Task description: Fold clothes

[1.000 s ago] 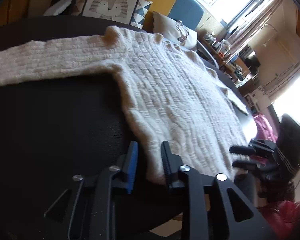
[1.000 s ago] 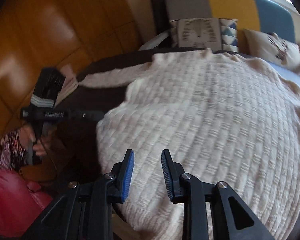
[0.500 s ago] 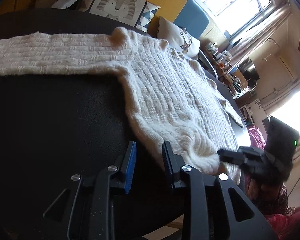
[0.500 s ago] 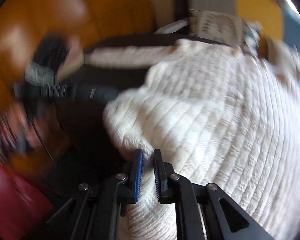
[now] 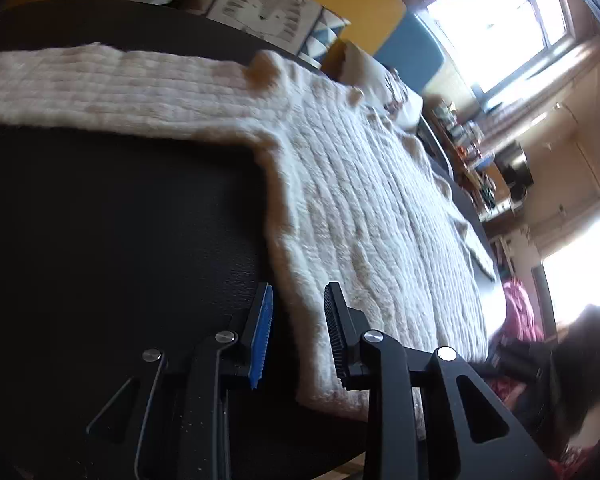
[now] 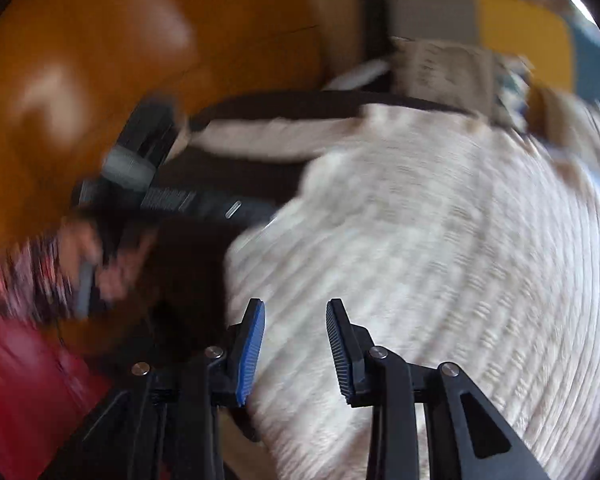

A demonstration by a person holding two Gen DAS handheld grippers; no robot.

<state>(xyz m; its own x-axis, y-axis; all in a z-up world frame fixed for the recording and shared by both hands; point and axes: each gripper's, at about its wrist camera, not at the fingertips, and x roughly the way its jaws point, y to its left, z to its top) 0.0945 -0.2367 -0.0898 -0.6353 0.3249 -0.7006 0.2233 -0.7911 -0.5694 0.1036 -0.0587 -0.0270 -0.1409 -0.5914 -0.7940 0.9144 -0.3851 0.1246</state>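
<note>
A cream knit sweater (image 5: 380,220) (image 6: 440,260) lies spread flat on a dark table (image 5: 120,240), one sleeve stretched out to the left. My left gripper (image 5: 298,320) is open low over the sweater's near side edge, which runs between its fingers without being pinched. In the blurred right wrist view, my right gripper (image 6: 294,332) is above the sweater's hem. Its jaws are opening, with knit under the gap and nothing pressed between the pads. That view also has the left gripper (image 6: 160,200), in a hand, at the left.
Printed cushions (image 5: 268,4) lean on a yellow and blue sofa back (image 5: 360,0) beyond the table. A bright window (image 5: 500,20) and a cluttered shelf (image 5: 472,152) are at the right. Orange wooden floor (image 6: 100,60) lies past the table's left edge.
Half a second ago the right jaws were nearly shut over bunched hem; now they stand apart and the hem lies flatter. The right gripper has drawn away to the right. Both views have rolled.
</note>
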